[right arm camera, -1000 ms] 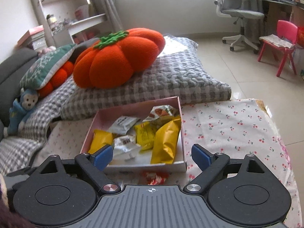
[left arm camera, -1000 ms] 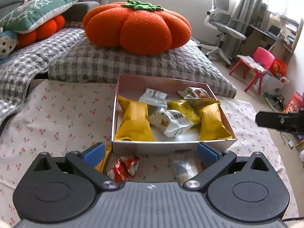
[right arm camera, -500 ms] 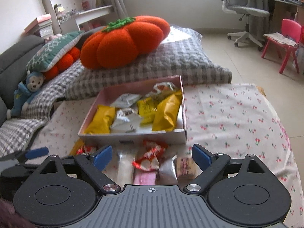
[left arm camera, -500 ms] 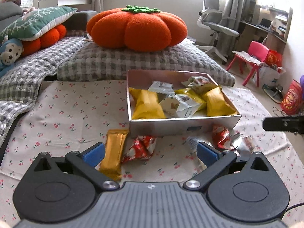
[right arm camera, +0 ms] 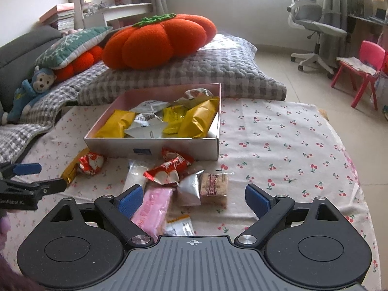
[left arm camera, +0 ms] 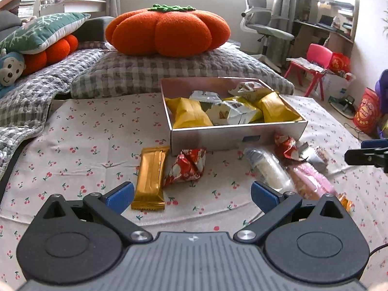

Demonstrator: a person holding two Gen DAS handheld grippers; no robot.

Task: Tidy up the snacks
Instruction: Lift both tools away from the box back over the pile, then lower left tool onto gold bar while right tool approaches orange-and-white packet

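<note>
Both claws are held wide apart with nothing between the blue pads: the left gripper (left arm camera: 192,195) near the gold bar (left arm camera: 149,177), the right gripper (right arm camera: 191,197) over the pink packet (right arm camera: 152,208). The loose snacks are scattered just in front of the box (right arm camera: 169,145), which is already partly filled with yellow and white packets. One packet should be straddled squarely, not 2 at once, and pinched across its narrow width before being lifted over the box's front wall. The box is set on a cherry-print cloth (right arm camera: 278,145); behind it lies a checked cushion (left arm camera: 169,72) bearing a pumpkin pillow (left arm camera: 167,32), with an office chair (right arm camera: 312,24) farther off.
</note>
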